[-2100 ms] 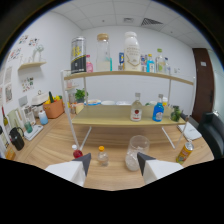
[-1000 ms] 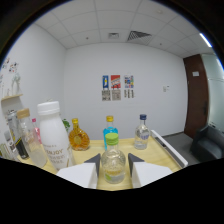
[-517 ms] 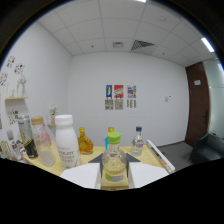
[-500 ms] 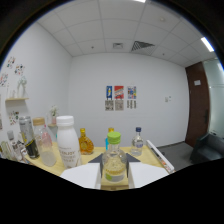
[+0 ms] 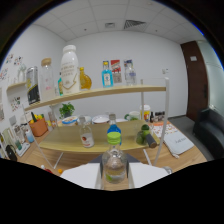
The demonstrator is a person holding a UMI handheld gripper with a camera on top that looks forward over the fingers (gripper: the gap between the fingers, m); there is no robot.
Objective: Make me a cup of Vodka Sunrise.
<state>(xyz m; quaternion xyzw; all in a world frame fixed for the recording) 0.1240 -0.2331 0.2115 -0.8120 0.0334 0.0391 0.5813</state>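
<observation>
I've got the gripper (image 5: pixel 114 172) closed on a small clear glass bottle w/ green cap (image 5: pixel 114 162); both white fingers (image 5: pixel 80 176) press its sides, bottle upright, liquid inside looks pale, label unreadable. It's carried in the air w/ the two-tier wooden shelf (image 5: pixel 100 92) beyond it. Upper tier at 11 o'clock: big white bottle (image 5: pixel 70 69), amber round bottle (image 5: pixel 85 79) just beside it; blue-tinted bottle (image 5: pixel 107 77) at 12. Lower tier: blue-cap bottle (image 5: pixel 114 131) right behind mine at 12, small red-label bottle (image 5: pixel 86 137) at 10, green bottle on its side (image 5: pixel 145 135) at 2. Step in hand, I'd say: fetching an ingredient, prob. the vodka, can't confirm. No cup in view, so next I need to find it, bring the bottle over level and keep the squeeze firm.
</observation>
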